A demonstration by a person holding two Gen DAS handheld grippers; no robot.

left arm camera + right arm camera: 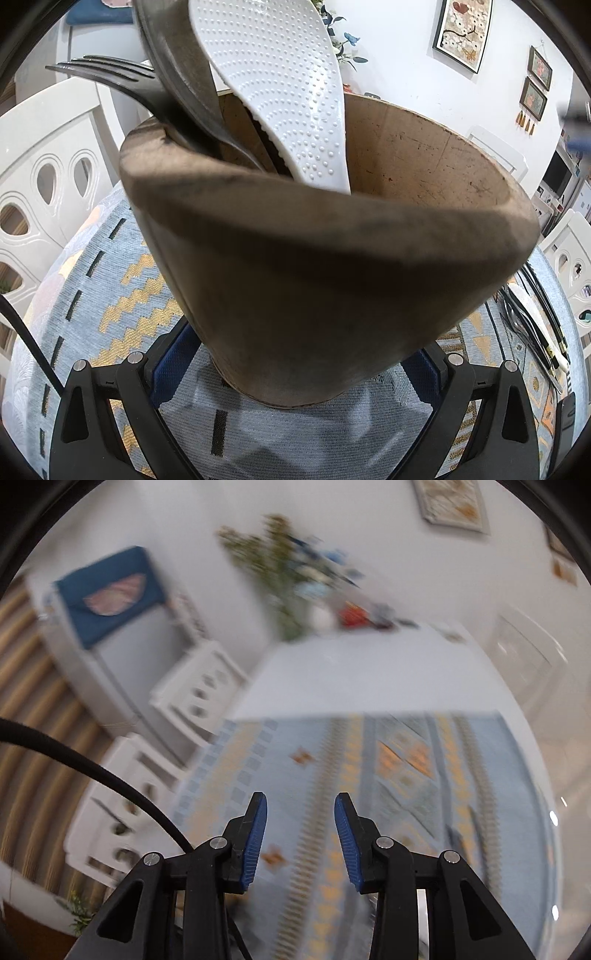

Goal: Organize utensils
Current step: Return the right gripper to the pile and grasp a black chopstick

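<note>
A brown wooden utensil holder (332, 266) stands upright on the patterned tablecloth (103, 295) and fills the left wrist view. In it stand a white dimpled rice paddle (280, 85), a dark fork (110, 74) and a dark broad utensil (173, 66), all leaning to the left. My left gripper (299, 358) is shut on the holder's lower part, a blue pad on each side. In the blurred right wrist view my right gripper (301, 797) is open above the tablecloth (369, 775), with nothing between its blue pads (255, 830).
Several loose utensils (535, 325) lie at the table's right edge. White chairs (48, 177) stand around the table, another at the left (129, 812). A vase of flowers (291, 576) stands on the table's far side. A black cable (110, 779) hangs at the left.
</note>
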